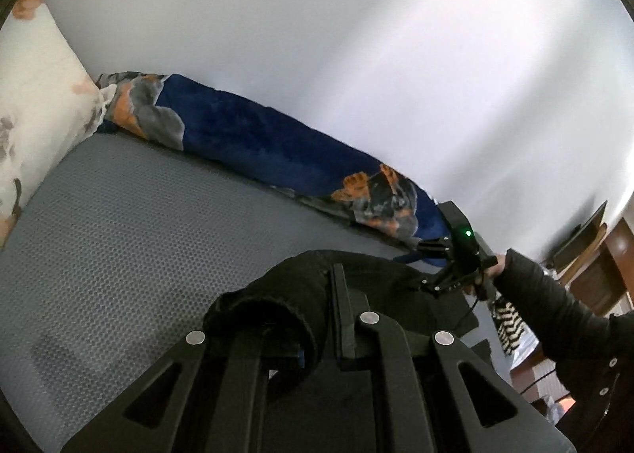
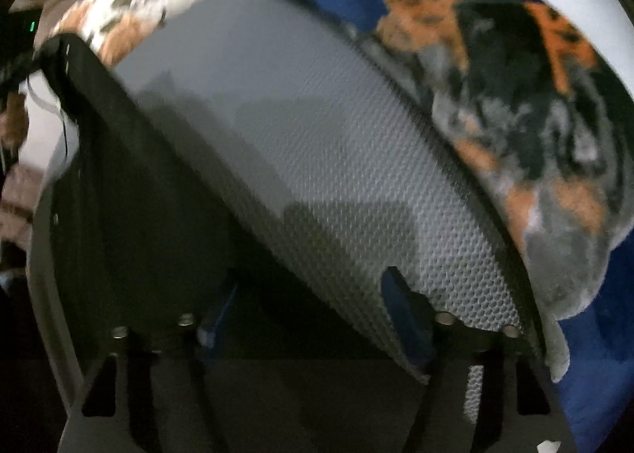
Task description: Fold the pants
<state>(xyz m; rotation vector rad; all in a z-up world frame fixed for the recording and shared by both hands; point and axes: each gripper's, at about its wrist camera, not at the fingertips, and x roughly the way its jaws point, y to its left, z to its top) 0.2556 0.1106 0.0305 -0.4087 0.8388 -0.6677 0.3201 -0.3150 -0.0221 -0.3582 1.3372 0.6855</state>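
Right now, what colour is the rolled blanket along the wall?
Dark blue blanket with orange, grey and black patches; clearest in the left wrist view.

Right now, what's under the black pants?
The black pants lie on a grey honeycomb-textured mat, one edge lifted in the shut left gripper. Whatever lies beneath the rest is covered by the cloth.

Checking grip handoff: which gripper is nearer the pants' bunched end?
Left. Left gripper is shut on the pants there; right gripper is at their far edge.
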